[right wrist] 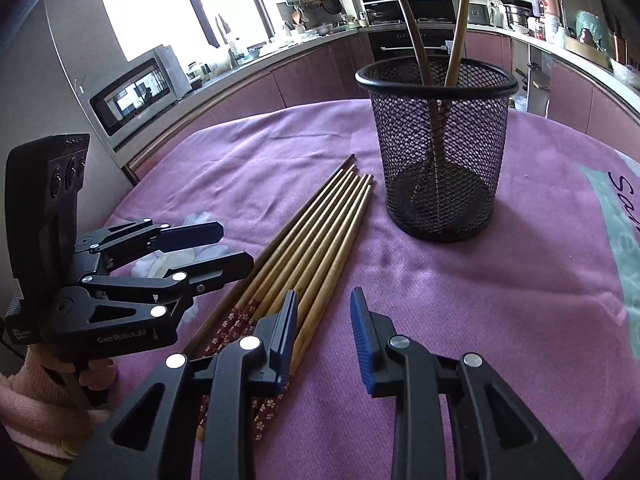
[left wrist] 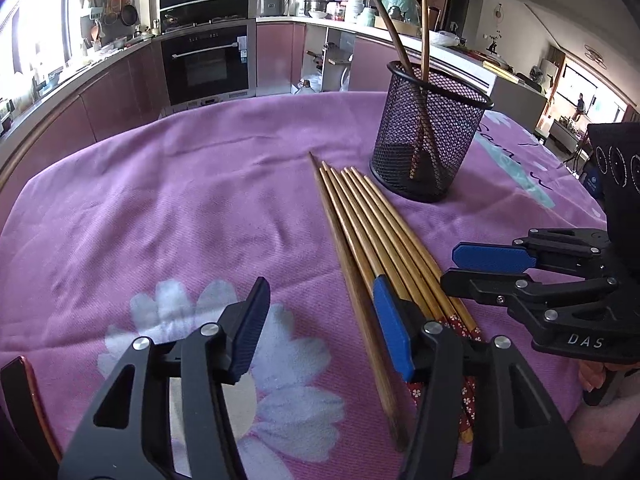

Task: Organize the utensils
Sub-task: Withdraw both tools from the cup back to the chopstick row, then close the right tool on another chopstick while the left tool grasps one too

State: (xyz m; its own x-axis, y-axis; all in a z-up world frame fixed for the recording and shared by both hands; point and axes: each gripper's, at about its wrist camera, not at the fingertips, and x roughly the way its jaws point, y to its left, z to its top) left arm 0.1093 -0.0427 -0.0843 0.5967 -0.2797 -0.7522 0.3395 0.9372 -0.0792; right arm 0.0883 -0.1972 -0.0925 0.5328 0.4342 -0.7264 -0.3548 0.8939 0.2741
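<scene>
The left tongs stand apart, low over the table, gripping nothing: one blue pad lies over the near ends of the chopsticks, the other hangs over bare cloth to the left of them. The right tongs also stand apart, more narrowly, with nothing pressed between the pads; the left pad sits over the outer chopstick of the bundle and the right pad over bare cloth.

The table is covered by a pink cloth printed with white flowers.

A black mesh cup stands upright on the cloth, just beyond the far tips of the chopsticks and a little to their right. Two sticks lean inside it, one dark and one pale, their tops well above the rim.

The chopsticks lie side by side on the cloth in a loose fan, tips pointing away towards the cup, thick ends between the two tongs. Some of the near ends carry a red floral pattern. One darker, longer stick lies at the left edge of the bundle.
</scene>
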